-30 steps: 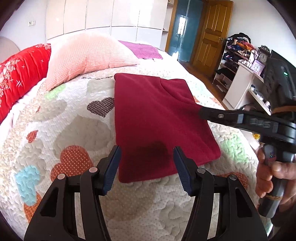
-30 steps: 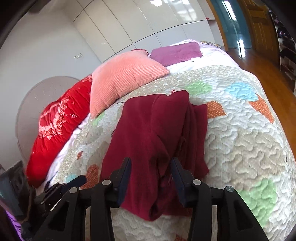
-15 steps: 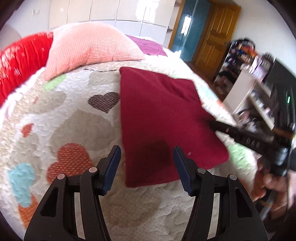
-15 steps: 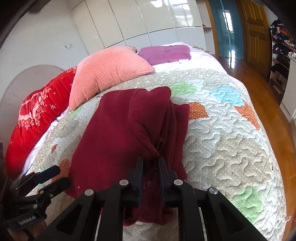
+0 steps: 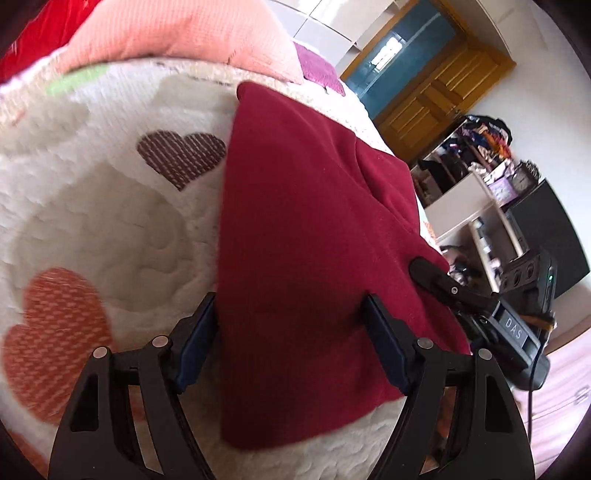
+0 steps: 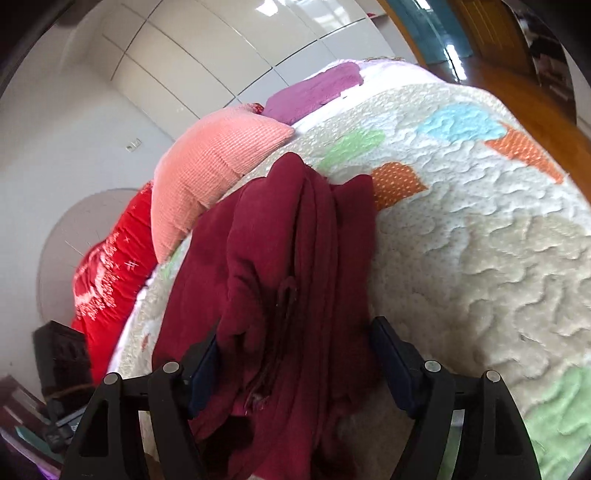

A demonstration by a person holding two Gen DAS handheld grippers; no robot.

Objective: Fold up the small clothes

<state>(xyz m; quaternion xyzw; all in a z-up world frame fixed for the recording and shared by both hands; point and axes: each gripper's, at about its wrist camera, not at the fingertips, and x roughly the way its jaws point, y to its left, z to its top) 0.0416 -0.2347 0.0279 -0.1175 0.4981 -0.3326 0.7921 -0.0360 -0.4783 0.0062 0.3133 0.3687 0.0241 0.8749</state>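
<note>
Dark red garment (image 5: pixel 314 236) lies on quilted bed (image 5: pixel 110 229), near pink pillow (image 5: pixel 184 33). Already folded to rough rectangle with left edge straight; right side bunched in thick stacked layers (image 6: pixel 295 280).

Left tool (image 5: pixel 290 339): fingers spread wide, straddling near edge of garment, gripping nothing.

Right tool (image 6: pixel 295 362): fingers wide apart, layered edge between them, not clamped.

Judgement: fold mostly done; remaining work likely final fold or tidying of bunched right edge.

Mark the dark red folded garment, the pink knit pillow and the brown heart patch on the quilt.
dark red folded garment (image 5: pixel 314 236), left wrist view, flat top panel.
pink knit pillow (image 6: pixel 214 173), right wrist view, middle of its face.
brown heart patch (image 5: pixel 181 155), left wrist view, centre of heart.
</note>
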